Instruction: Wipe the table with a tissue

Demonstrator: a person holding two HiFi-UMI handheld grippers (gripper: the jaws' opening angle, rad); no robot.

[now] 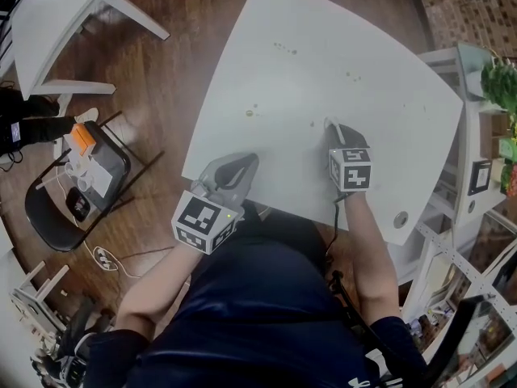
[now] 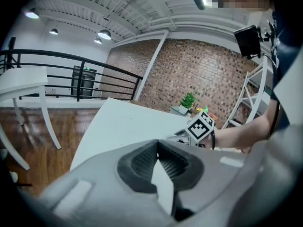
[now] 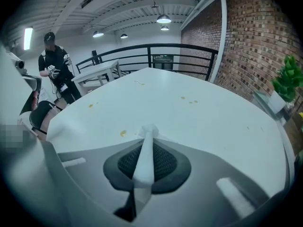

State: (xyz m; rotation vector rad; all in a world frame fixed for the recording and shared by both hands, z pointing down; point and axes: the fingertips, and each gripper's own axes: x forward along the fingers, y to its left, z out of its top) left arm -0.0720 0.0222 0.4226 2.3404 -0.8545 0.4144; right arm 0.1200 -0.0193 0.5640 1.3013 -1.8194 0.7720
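The white table bears small brownish stains, one of them just beyond my right jaws. My right gripper is over the table's near right part, shut on a white tissue. The tissue is pinched between the pads, and its end pokes out past the tips onto the tabletop. My left gripper is at the table's near left edge with its jaws together. A white sliver shows between its pads; I cannot tell whether it is tissue or table.
More stains lie farther out. A white shelf unit with a green plant stands on the right. A black chair with items and a second white table stand on the left. A person stands beyond.
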